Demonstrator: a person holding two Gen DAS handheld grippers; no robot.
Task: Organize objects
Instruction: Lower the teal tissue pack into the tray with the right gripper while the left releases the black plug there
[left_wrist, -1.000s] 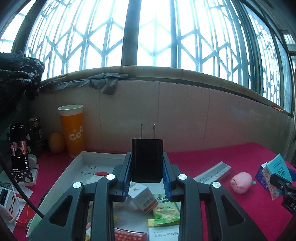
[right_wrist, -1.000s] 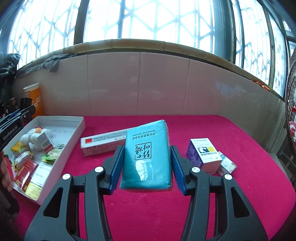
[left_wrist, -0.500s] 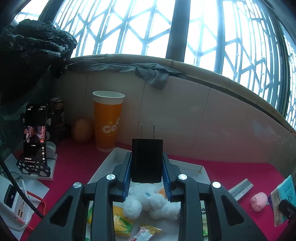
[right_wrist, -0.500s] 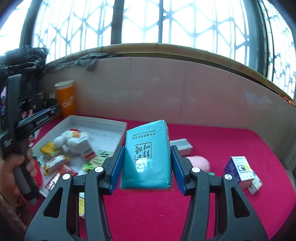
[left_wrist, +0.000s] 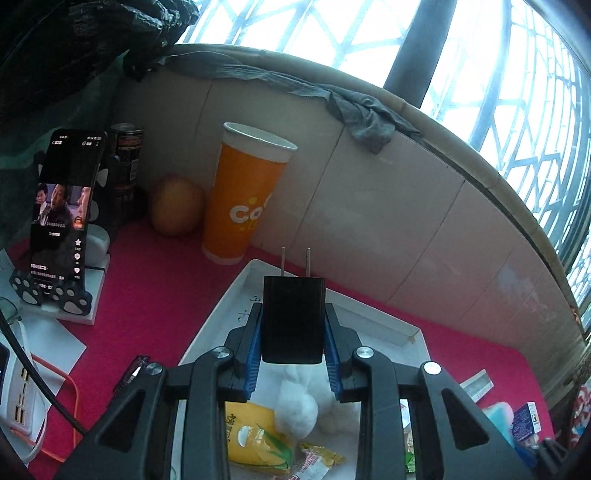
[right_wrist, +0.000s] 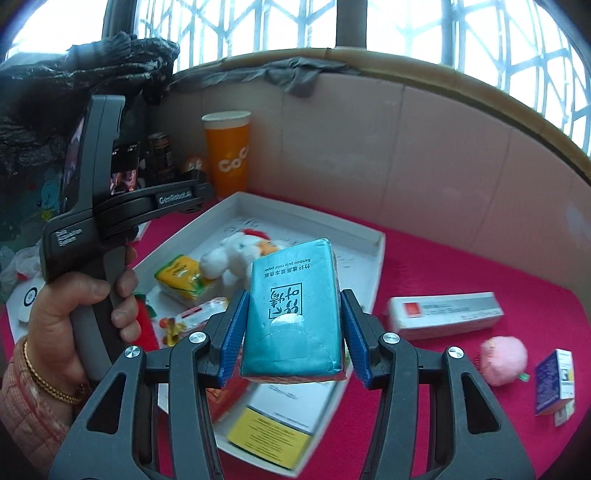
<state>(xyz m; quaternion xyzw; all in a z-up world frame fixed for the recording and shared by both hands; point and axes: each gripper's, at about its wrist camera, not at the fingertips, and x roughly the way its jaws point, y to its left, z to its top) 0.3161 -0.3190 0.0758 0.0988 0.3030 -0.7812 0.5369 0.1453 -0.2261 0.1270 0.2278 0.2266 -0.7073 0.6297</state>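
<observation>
My left gripper (left_wrist: 293, 332) is shut on a black plug adapter (left_wrist: 293, 319), prongs pointing away, held above the white tray (left_wrist: 373, 315). The right wrist view shows that same gripper's body (right_wrist: 110, 206) in a person's hand (right_wrist: 77, 317) at the tray's left side. My right gripper (right_wrist: 293, 325) is shut on a teal tissue pack (right_wrist: 293, 306), hanging over the near right part of the white tray (right_wrist: 376, 266). Inside the tray lie a white plush toy (right_wrist: 236, 254), a yellow-green snack pack (right_wrist: 181, 280) and several small packets.
An orange paper cup (left_wrist: 243, 199), a round fruit (left_wrist: 175, 210), dark cans (left_wrist: 127, 155) and a phone on a stand (left_wrist: 64, 218) crowd the back left. On the red cloth right of the tray lie a long white box (right_wrist: 443, 314), a pink pompom (right_wrist: 504, 360) and a blue-white box (right_wrist: 554, 380).
Both grippers swung left over the table, each keeping its load. The left one rolled and now faces the cup and phone; the right one came over the tray from the open cloth.
</observation>
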